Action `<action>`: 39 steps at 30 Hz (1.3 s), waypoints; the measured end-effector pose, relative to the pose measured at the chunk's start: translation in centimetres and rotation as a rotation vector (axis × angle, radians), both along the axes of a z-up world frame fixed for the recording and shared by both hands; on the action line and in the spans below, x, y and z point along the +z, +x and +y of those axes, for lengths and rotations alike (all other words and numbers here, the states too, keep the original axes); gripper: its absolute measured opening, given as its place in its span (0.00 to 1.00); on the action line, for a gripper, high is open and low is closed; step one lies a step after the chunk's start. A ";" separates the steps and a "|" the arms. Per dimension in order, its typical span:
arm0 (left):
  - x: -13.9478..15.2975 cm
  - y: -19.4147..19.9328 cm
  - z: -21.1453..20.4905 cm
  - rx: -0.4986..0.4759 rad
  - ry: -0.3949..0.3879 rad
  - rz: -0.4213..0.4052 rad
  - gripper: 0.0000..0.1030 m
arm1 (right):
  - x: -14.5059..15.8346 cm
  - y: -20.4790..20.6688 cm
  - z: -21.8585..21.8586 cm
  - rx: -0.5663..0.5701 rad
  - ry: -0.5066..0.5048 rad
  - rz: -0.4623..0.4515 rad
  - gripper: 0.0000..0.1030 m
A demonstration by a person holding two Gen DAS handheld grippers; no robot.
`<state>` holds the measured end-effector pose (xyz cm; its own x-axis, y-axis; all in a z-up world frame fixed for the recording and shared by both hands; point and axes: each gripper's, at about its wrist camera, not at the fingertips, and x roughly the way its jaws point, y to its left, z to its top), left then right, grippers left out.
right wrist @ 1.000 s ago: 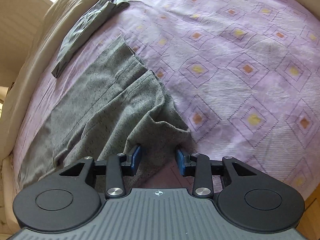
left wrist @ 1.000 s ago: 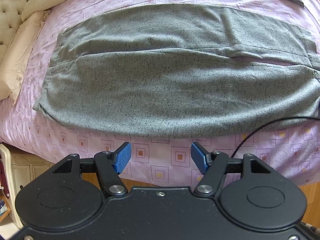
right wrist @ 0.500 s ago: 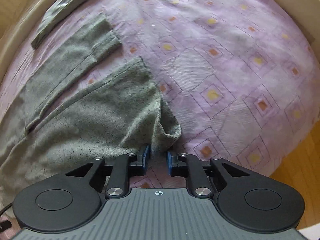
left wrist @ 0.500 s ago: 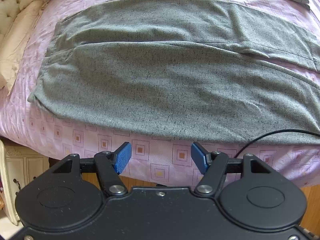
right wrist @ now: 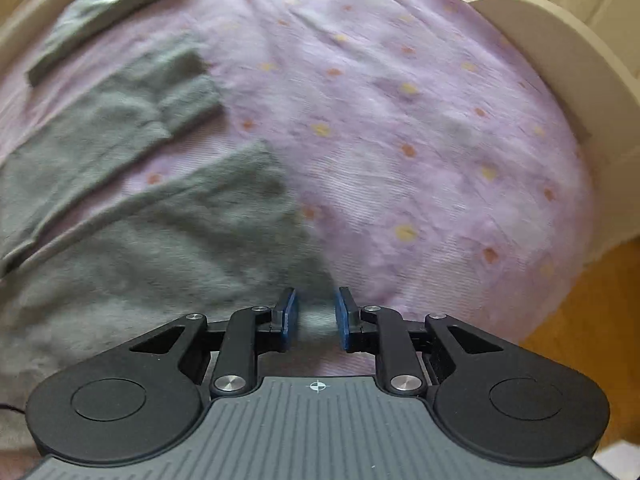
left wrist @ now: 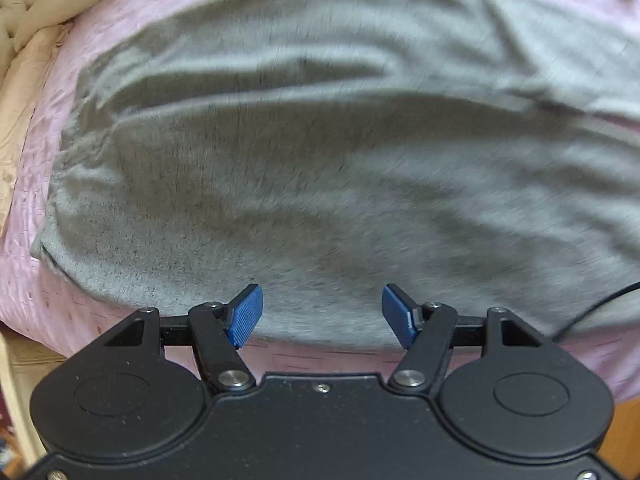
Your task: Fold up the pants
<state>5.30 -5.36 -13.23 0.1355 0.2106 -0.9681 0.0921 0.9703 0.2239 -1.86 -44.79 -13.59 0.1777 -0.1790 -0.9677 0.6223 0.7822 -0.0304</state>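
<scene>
We stand at the near edge of a bed (right wrist: pixel 400 120) dressed in a lilac sheet patterned with small orange and yellow squares, where a pair of speckled grey knit pants (left wrist: pixel 320 184) lies spread flat along that edge, both legs side by side and running toward the footboard end. Our right gripper (right wrist: pixel 316 318), blue-padded and pointing steeply down, sits at the near corner of the nearer leg's cuff; grey cloth shows between its jaws, which stand a narrow gap apart and are opening slightly, and through the blur we cannot tell whether the pads truly bite the fabric. Our left gripper (left wrist: pixel 322 316) hovers over the near hem farther up the same leg, jaws wide apart and holding nothing, the cloth's edge lying just beneath them. The step in hand, as we judge it, is pinching this near long edge at two points so the nearer leg can be carried over onto the far one. To do it well we would seat the left jaws squarely astride the hem, gathering the pants alone and not the sheet beneath, then firm up the right-hand pinch, since a slack hold at the cuff would let that corner slip. A darker, folded grey garment (right wrist: pixel 100 12) lies well apart near the far edge.
</scene>
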 end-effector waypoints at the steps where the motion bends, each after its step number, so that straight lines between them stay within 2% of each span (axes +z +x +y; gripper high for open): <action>1: -1.0 0.3 0.5 -0.004 0.010 0.029 0.67 | 0.4 -0.5 -0.5 -0.042 0.023 -0.016 0.20; 4: -3.2 1.1 2.6 -0.001 0.013 0.106 0.66 | 2.7 0.5 -0.5 -0.038 0.043 -0.085 0.20; 7: -2.3 2.6 4.4 0.001 -0.030 0.094 0.66 | 4.7 4.3 0.9 0.070 0.080 -0.190 0.20; 10: -0.2 5.3 5.8 -0.022 -0.039 0.031 0.66 | 5.7 10.4 3.7 0.327 0.022 -0.235 0.21; 14: 2.2 10.6 8.0 -0.013 -0.062 -0.052 0.67 | 4.8 18.4 8.2 0.740 -0.110 -0.213 0.22; 18: 3.0 16.3 10.0 0.015 -0.063 -0.104 0.67 | 2.3 25.0 11.1 1.027 -0.134 -0.171 0.22; 23: 2.5 22.1 11.8 0.027 -0.055 -0.131 0.67 | -0.8 29.6 13.0 1.312 -0.167 -0.075 0.22; 26: 2.0 24.8 13.0 0.046 -0.087 -0.108 0.67 | -2.1 31.3 13.4 1.409 -0.027 0.033 0.22; 27: 1.8 25.6 13.7 0.059 -0.114 -0.100 0.67 | -2.4 31.5 13.6 1.436 0.012 0.062 0.26; 29: 1.6 26.9 14.5 0.088 -0.161 -0.088 0.69 | -2.4 31.2 13.8 1.483 0.027 0.068 0.28; 33: 0.9 29.8 15.4 0.154 -0.199 -0.086 0.75 | -2.6 32.4 13.8 1.421 0.090 0.118 0.29; 35: 0.3 31.2 15.9 0.198 -0.220 -0.069 0.75 | -2.7 32.6 14.0 1.392 0.089 0.129 0.30; 37: -0.5 32.4 16.2 0.246 -0.241 -0.053 0.75 | -2.9 32.3 14.4 1.387 0.064 0.133 0.28; 39: -1.2 33.3 16.3 0.275 -0.251 -0.030 0.75 | -2.8 32.1 14.8 1.386 0.081 0.144 0.08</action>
